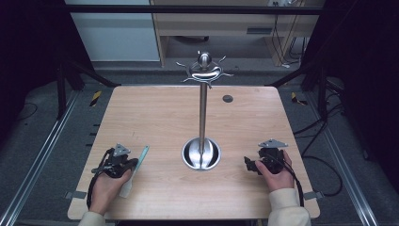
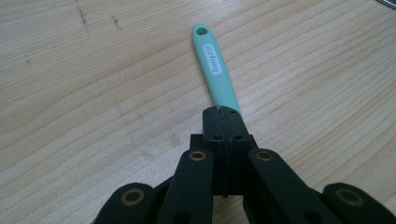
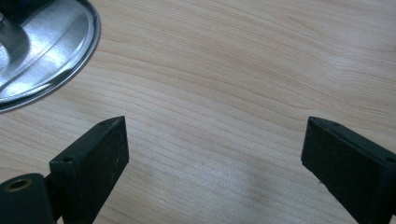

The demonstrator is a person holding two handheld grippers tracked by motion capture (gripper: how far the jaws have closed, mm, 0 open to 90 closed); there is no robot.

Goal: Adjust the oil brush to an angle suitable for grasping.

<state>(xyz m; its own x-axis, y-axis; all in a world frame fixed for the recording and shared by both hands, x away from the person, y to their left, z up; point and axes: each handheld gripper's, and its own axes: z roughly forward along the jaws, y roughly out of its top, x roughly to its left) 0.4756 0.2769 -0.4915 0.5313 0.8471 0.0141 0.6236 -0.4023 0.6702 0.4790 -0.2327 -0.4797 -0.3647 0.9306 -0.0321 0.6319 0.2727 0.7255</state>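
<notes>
Nearest the camera in the left gripper view, the left gripper (image 2: 223, 116) has its black jaws pressed together on the near end of a mint-green plastic handle with a white oval label and a hanging hole at its far tip (image 2: 214, 65), which lies flat on the table and points away from the jaws. In the high view the same left gripper (image 1: 118, 162) sits near the table's front left corner, held by the person's left hand (image 1: 106, 186), with the handle (image 1: 141, 157) just to its right, angled toward the far side; a pale, flat part of the tool (image 1: 126, 187) runs back beside the hand. The surface is a light wooden table with rounded corners (image 1: 155, 117), set on a grey floor between dark frame rails, with a pale cabinet and loose cables at the back of the room. The right gripper (image 3: 215, 140) has its jaws spread wide over bare wood, holding nothing; in the high view the right gripper (image 1: 263, 160) rests near the front right edge in the right hand (image 1: 277, 176). Between the two grippers stands a tall polished steel stand with a round dished base (image 1: 201, 154), a slim pole and curved hooks around a ball at the top (image 1: 203, 69); its base edge (image 3: 51, 51) lies just beyond the right gripper's left jaw. A small dark round disc (image 1: 227, 98) sits toward the table's far side, well apart from everything else.
</notes>
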